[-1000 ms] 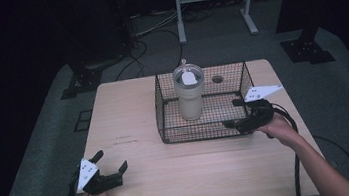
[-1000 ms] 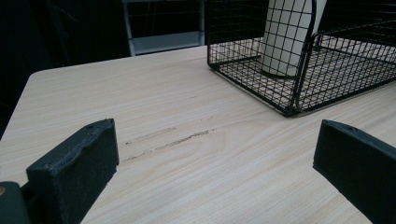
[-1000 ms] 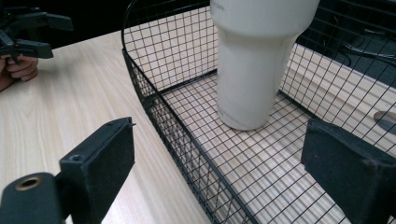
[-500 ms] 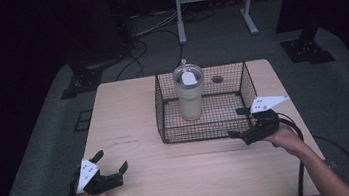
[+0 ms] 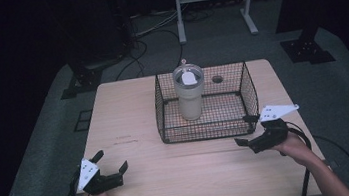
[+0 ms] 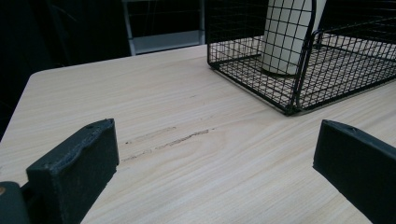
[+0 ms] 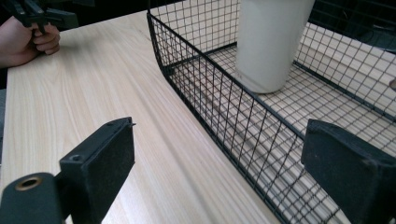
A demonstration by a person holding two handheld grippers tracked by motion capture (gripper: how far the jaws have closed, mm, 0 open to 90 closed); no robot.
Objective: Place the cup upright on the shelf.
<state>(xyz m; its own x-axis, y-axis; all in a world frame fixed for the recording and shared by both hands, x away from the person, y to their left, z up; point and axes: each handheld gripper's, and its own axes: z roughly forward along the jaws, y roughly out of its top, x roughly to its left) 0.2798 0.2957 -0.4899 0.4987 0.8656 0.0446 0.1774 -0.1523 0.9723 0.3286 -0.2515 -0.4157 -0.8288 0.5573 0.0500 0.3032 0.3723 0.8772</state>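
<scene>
Tumbler stands upright inside the wire basket, and the right gripper has pulled back clear of the basket's front, jaws wide and empty. Looks placed. Left gripper waits open, well away.

A: Table?
B: Pale wood, fine straight grain, 1 darker scuff streak.

A: Basket?
B: Black wire, square grid mesh on every wall and on the floor.

A: Tumbler?
B: Cream body, plain; grey-tinted lid with 1 white tab.

A: Left gripper?
B: Black jaws, matte pads, white plate on top.

A: Right gripper?
B: Black likewise, white 3-cornered plate, black cable.

A: Floor?
B: Dark grey-green.
</scene>
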